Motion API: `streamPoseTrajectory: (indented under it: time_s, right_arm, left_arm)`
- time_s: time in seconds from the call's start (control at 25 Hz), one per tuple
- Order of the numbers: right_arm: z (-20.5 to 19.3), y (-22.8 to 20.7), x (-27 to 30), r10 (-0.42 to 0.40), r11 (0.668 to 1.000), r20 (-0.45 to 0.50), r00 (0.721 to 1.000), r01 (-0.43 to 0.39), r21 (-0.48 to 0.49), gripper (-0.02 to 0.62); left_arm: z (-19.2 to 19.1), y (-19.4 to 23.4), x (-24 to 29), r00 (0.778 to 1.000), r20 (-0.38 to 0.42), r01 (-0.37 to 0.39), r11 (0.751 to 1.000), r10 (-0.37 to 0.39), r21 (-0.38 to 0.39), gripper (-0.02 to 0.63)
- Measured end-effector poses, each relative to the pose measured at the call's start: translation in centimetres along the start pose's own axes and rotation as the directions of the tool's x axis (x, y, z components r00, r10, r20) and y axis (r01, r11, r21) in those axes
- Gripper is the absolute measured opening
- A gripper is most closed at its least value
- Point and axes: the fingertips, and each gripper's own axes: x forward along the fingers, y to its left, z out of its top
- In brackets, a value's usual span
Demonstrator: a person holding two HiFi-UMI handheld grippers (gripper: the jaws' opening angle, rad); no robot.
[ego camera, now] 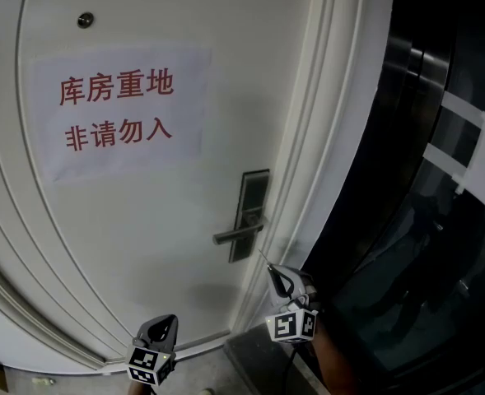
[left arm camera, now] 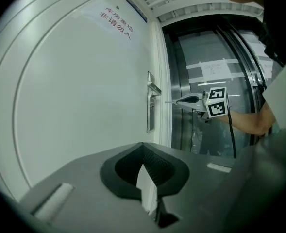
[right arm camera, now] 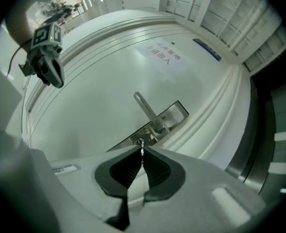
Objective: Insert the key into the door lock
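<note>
The white door (ego camera: 143, 220) carries a steel lock plate (ego camera: 254, 208) with a lever handle (ego camera: 238, 235). My right gripper (ego camera: 278, 280) is just below and right of the plate, shut on a thin metal key (ego camera: 264, 259) that points at the door. In the right gripper view the key (right arm camera: 142, 147) sticks out from the shut jaws of the right gripper (right arm camera: 142, 153), its tip just short of the keyhole (right arm camera: 140, 141) below the handle (right arm camera: 146, 108). My left gripper (ego camera: 161, 327) hangs lower left, apart from the lock. Its jaws (left arm camera: 143, 148) are shut with nothing in them.
A paper sign with red characters (ego camera: 117, 109) is taped to the door, with a peephole (ego camera: 85, 20) above it. The moulded door frame (ego camera: 324, 138) runs along the lock side. Dark glass and metal panels (ego camera: 440, 179) with taped notices stand to the right.
</note>
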Motion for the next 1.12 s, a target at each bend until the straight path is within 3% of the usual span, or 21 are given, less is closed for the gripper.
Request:
streamPoseTrajectory:
  time_s: [0.36,0.64,1.12]
  right_arm:
    - [0.1,0.9,3.7,0.008,0.975,-0.054,0.998,-0.02,-0.221,0.011]
    - [0.1,1.4,5.6,-0.021,0.922,-0.069,0.997,-0.008,-0.388,0.011]
    - [-0.3,1.3,6.8,-0.03,0.908,-0.089,0.996,-0.011,-0.419,0.011]
  left_arm:
    - [-1.1,1.5,0.7,1.0,-0.02,-0.004,1.0,0.004,-0.021,0.002]
    - [-1.5,2.7,0.7,1.0,-0.024,-0.017,0.999,0.016,-0.04,0.002]
    - [-2.1,3.9,0.7,0.999,-0.032,-0.03,0.998,0.028,-0.06,0.002]
